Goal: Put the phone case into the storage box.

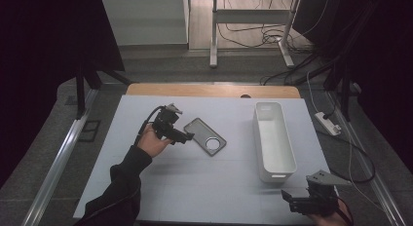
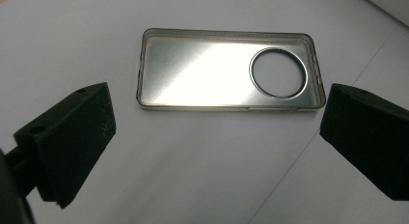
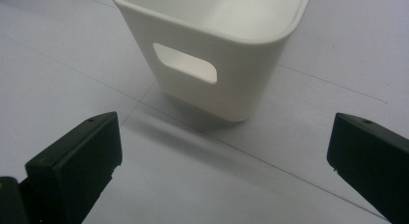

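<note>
Claws: left claw (image 1: 189, 135) agape beside phone case (image 1: 205, 136) | right claw (image 1: 286, 197) agape, its hand cut off | bin (image 1: 273, 141) far end cropped

Left gripper (image 1: 189, 136) and right gripper (image 1: 284, 194), jaws wide apart

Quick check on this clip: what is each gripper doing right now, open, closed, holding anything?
Left gripper: open, holding nothing, jaws spread short of the phone case.
Right gripper: open, holding nothing, facing the white bin.
</note>
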Demonstrator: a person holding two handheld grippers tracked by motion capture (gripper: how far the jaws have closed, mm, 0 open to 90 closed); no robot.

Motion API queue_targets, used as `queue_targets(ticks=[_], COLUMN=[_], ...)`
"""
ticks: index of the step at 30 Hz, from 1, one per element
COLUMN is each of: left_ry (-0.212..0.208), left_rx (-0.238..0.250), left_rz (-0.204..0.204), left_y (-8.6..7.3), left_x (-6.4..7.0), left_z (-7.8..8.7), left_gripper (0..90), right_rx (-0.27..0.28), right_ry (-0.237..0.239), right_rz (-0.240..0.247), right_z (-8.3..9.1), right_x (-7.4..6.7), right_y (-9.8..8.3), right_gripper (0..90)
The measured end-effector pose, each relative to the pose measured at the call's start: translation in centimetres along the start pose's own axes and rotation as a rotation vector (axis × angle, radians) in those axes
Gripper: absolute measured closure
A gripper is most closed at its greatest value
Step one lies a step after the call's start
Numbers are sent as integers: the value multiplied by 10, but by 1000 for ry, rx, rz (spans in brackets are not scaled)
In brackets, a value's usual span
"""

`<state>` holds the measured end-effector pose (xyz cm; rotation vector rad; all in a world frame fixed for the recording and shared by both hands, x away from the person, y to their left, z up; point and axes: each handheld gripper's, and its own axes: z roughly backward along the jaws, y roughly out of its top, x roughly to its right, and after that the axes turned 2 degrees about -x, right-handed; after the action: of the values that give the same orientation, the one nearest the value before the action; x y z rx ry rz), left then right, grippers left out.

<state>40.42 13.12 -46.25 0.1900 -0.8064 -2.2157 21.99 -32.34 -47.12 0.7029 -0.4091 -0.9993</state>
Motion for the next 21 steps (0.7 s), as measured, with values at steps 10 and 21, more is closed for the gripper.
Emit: queue_targets(ticks=[10, 21], left_ry=[-6, -20], left_rx=[-26, -38], left_rz=[-16, -19], left_y=[15, 26], left_x=[0, 0], left_z=[-12, -22], left_gripper=[5, 8], right_rx=[2, 4], right_ry=[1, 3], right_rz=[-2, -3], right_z=[0, 0], right_x=[0, 0], right_y=[0, 0], right_gripper=[0, 0])
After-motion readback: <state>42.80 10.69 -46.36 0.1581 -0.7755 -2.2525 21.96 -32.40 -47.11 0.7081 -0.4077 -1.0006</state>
